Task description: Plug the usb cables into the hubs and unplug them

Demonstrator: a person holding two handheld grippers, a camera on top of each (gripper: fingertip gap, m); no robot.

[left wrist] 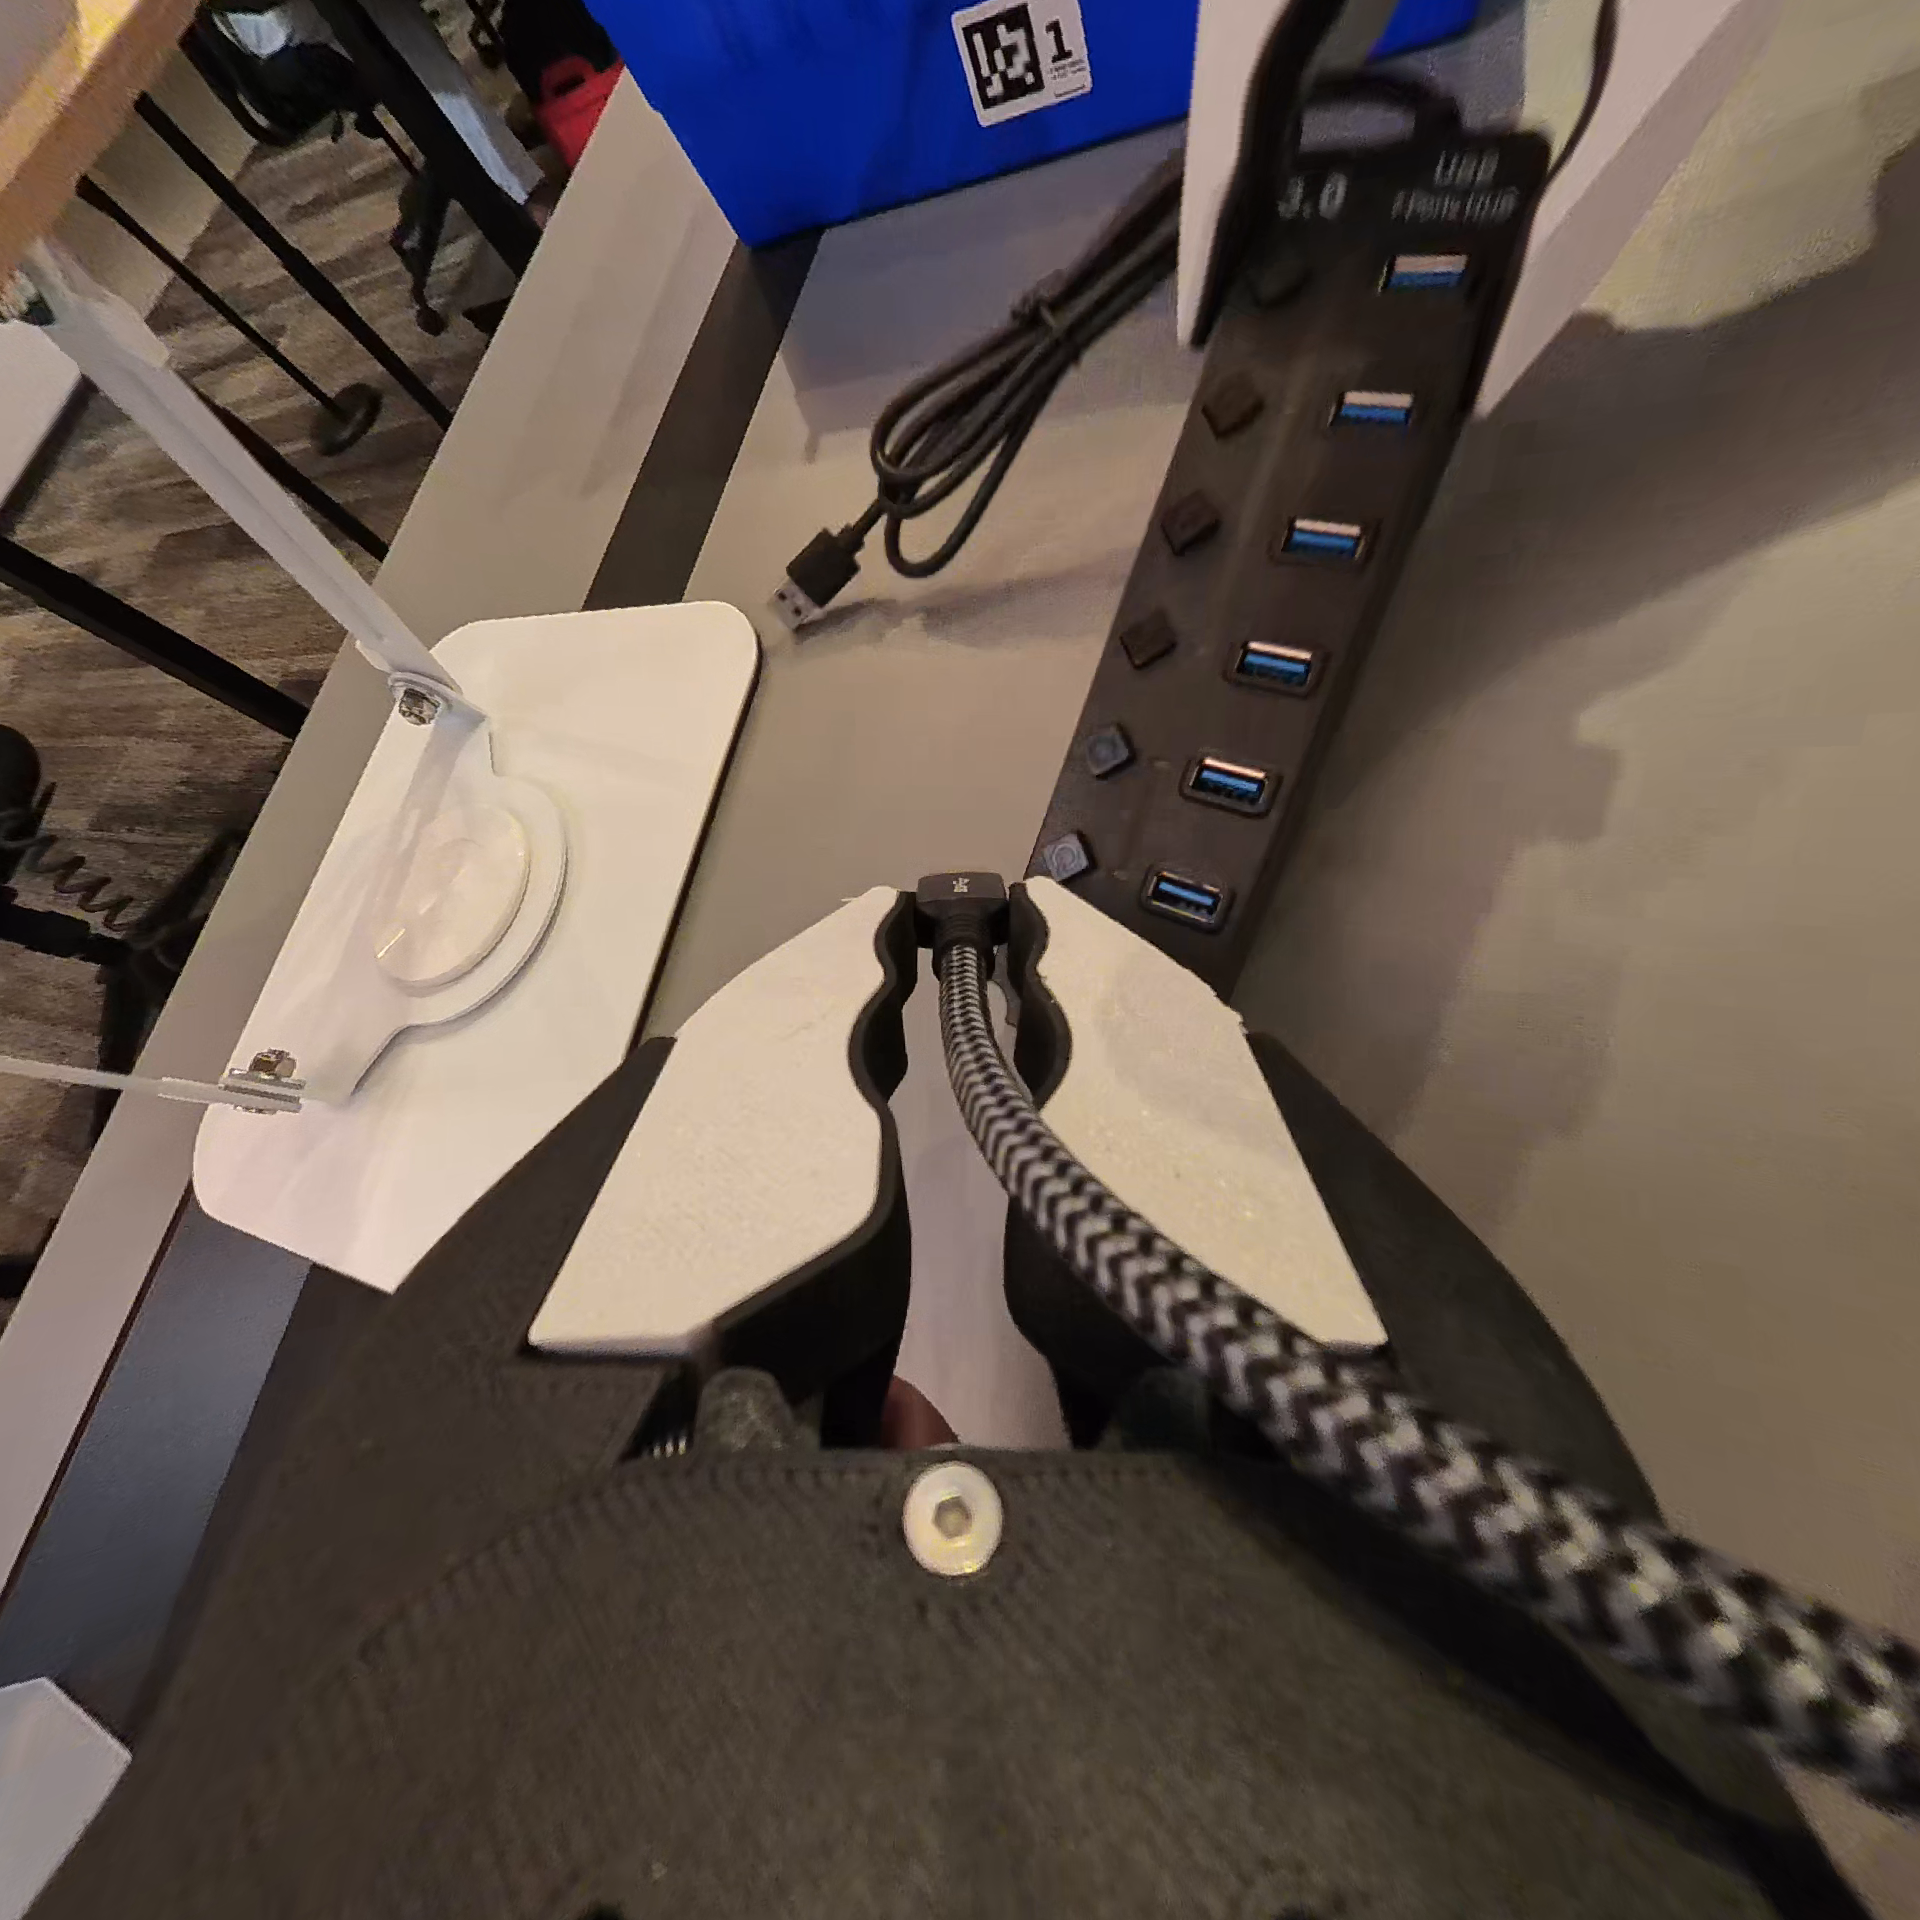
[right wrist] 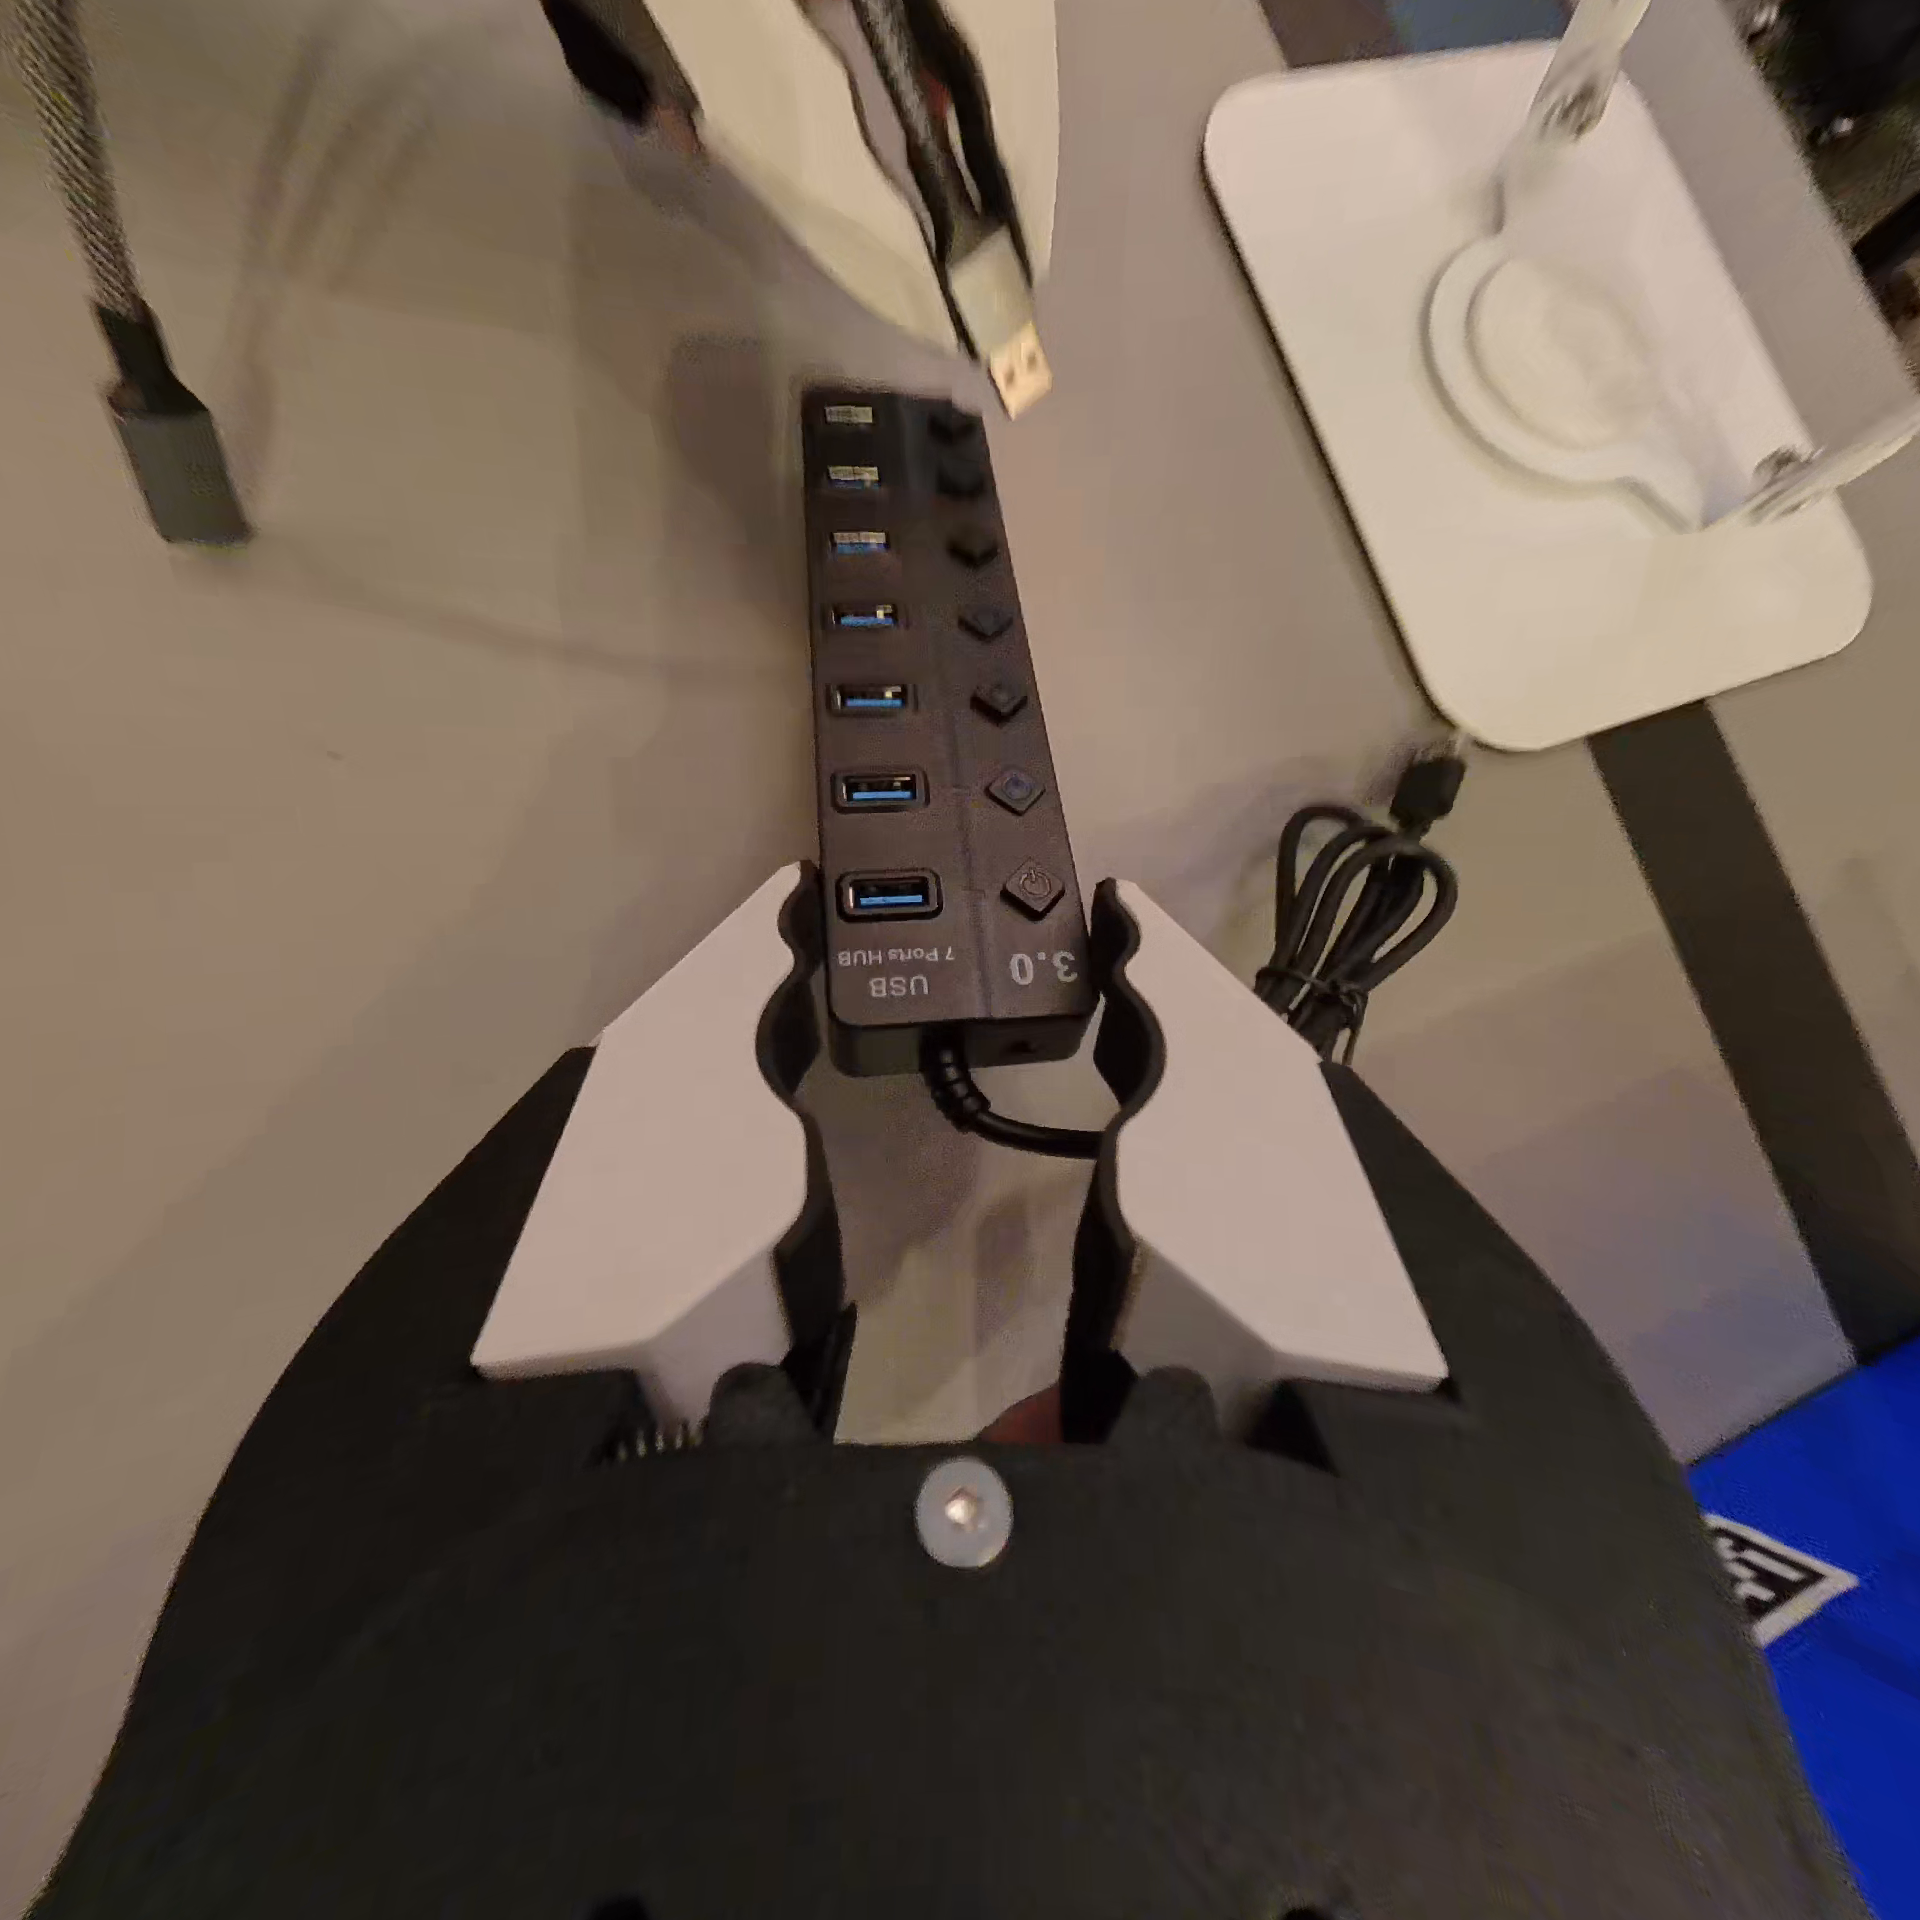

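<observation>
The left gripper (left wrist: 961, 906), at lower centre, is pinching the braided cable's plug (left wrist: 961, 889) tip-forward, presumably for insertion. The right gripper (right wrist: 945, 925) is clamping the hub's (right wrist: 925, 727) labelled end at centre frame, likely bracing it.

Left gripper (left wrist: 961, 902) pinches braided cable (left wrist: 1091, 1174) beside hub (left wrist: 1278, 592).

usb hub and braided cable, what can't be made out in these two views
- Left wrist view: the braided cable's plug tip is hidden behind its own housing and the left gripper fingers; the USB hub's far end is covered by the right gripper.
- Right wrist view: the right gripper fingers straddle the hub; contact on its sides cannot be told.
- Right wrist view: far ports are small and blurred.
</observation>
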